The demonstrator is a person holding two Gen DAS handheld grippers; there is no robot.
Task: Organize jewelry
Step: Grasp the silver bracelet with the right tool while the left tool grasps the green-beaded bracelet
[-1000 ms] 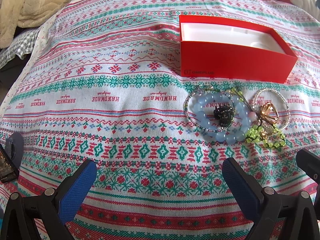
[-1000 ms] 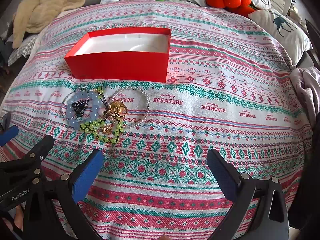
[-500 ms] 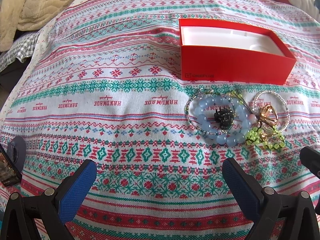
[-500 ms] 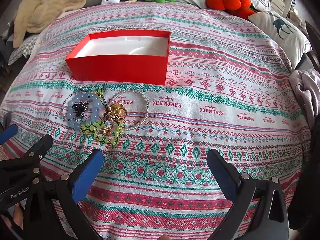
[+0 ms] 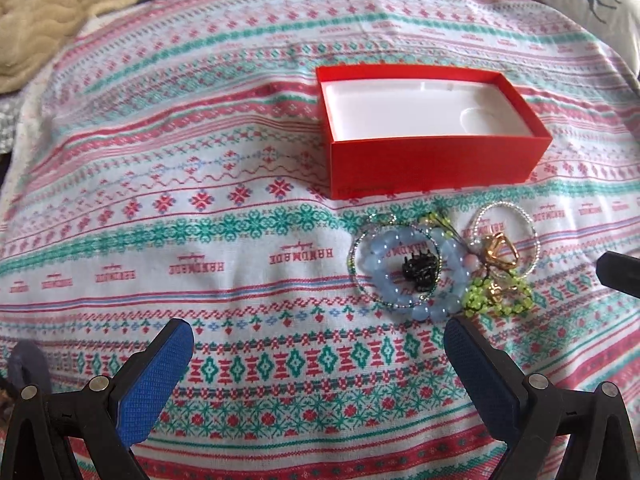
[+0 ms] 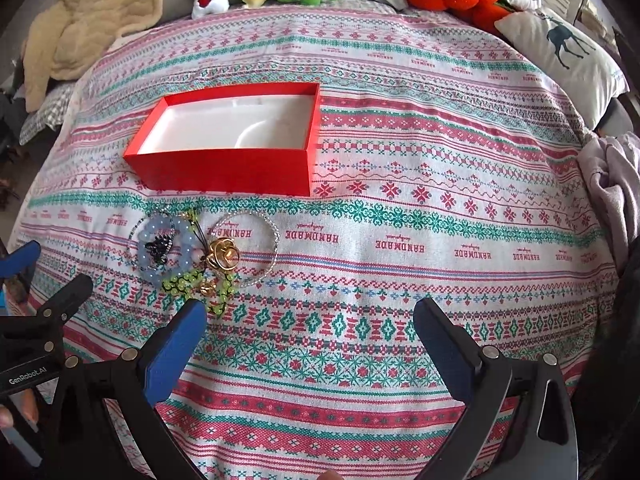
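Matt woven cloth bedspread, matt red cardboard box, glossy blue beads, shiny gold metal

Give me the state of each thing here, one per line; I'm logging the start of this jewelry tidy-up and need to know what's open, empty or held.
Red cardboard box: lidless, white inside, empty.
Pale blue bead bracelet: on the bedspread, outside the box, tangled in the pile.
Black claw clip: inside the blue ring.
Green bead bracelet: in the pile.
Gold knot piece: in the pile.
Left gripper: open, empty.
Right gripper: open, empty.
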